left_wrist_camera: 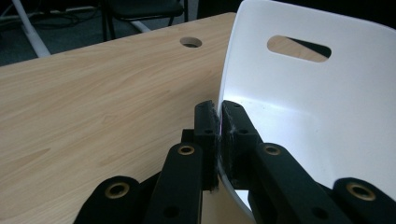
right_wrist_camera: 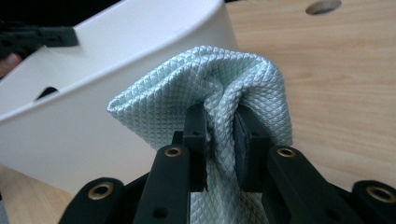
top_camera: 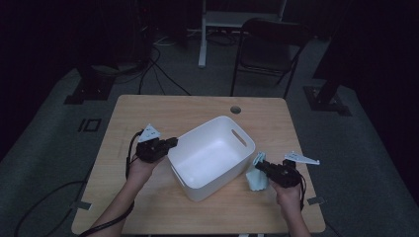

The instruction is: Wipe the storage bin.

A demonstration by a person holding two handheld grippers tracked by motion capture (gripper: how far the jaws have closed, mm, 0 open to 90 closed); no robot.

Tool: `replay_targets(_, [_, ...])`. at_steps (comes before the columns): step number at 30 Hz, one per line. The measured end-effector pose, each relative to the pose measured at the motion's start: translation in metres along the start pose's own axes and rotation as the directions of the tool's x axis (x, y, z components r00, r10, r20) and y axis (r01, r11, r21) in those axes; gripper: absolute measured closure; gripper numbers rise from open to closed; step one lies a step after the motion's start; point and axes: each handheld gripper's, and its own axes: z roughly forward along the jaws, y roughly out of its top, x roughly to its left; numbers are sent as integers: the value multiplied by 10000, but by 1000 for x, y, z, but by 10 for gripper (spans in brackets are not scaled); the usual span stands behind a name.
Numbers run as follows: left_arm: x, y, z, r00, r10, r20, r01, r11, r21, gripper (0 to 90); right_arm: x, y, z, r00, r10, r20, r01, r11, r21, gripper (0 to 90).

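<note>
Light wooden table [top_camera: 148, 111], white bin [top_camera: 212, 157] resting on it

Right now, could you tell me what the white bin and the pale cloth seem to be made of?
The white bin looks like moulded plastic: thin, smooth, faintly glossy wall with rounded corners and a cut-out handle. The cloth looks like woven microfibre or similar textile: pale mint, matte, fine diamond texture, bunching softly.

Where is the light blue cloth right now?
In the high view the cloth hangs pinched in the right tool, just outside the white bin on its right side, above the table.
</note>
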Motion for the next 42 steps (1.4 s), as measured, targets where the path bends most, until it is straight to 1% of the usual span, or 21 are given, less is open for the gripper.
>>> replay_targets(1, [0,0,1,10000,7,14,-7,10000,56,855,2,2,-1,10000,-3,-55,3,10000,-53,770])
replay_targets(3, [-2,1,3,9998,184,-92,-181,9994,287,854,5,5,-2,9998,-141,-145,139,9998,-126,770])
replay_targets(7, [-3,1,6,9994,316,-153,-311,9990,328,850,11,12,-4,9993,-240,-277,231,9992,-317,770])
replay_targets(8, [-3,1,6,9995,274,-130,-269,9991,330,850,11,13,-3,9993,-255,-290,244,9990,-366,770])
replay_targets(11, [-3,2,7,9997,231,-41,-230,9991,343,852,11,18,-1,9993,-275,-234,265,9988,-419,770])
replay_targets(13, [-4,3,7,9994,329,-62,-326,9987,382,854,10,20,2,9996,-250,-138,244,9987,-436,770])
replay_targets(15, [-4,3,8,9993,369,-41,-367,9985,397,855,9,20,4,9998,-154,-157,146,9986,-507,771])
replay_targets(17, [-4,3,8,9994,343,71,-345,9988,353,856,8,19,6,9999,-121,-59,118,9989,-461,771])
replay_targets(21, [-4,4,9,9992,381,78,-384,9984,406,858,2,12,12,9999,-14,111,16,9998,-190,771])
replay_targets(25, [-5,4,9,9992,392,78,-395,9985,390,858,-5,4,19,9994,247,253,-248,9997,54,771])
replay_targets(29, [-5,4,10,9995,299,59,-301,9988,382,858,-12,-1,25,9982,491,345,-500,9984,250,772])
replay_targets(32, [-5,4,10,9996,277,43,-278,9990,361,858,-15,-4,29,9979,493,429,-512,9978,428,772])
replay_targets(35, [-6,4,10,9996,279,51,-281,9990,343,859,-19,-9,34,9968,568,558,-601,9964,596,772])
replay_targets(36, [-6,4,10,9994,354,54,-356,9987,371,859,-20,-11,36,9962,606,624,-647,9957,667,772])
replay_targets(39, [-6,4,10,9995,295,61,-297,9989,369,858,-26,-15,42,9947,647,793,-719,9932,913,772])
replay_targets(42, [-6,4,10,9997,259,34,-260,9988,424,859,-28,-16,44,9936,824,778,-900,9909,1000,775])
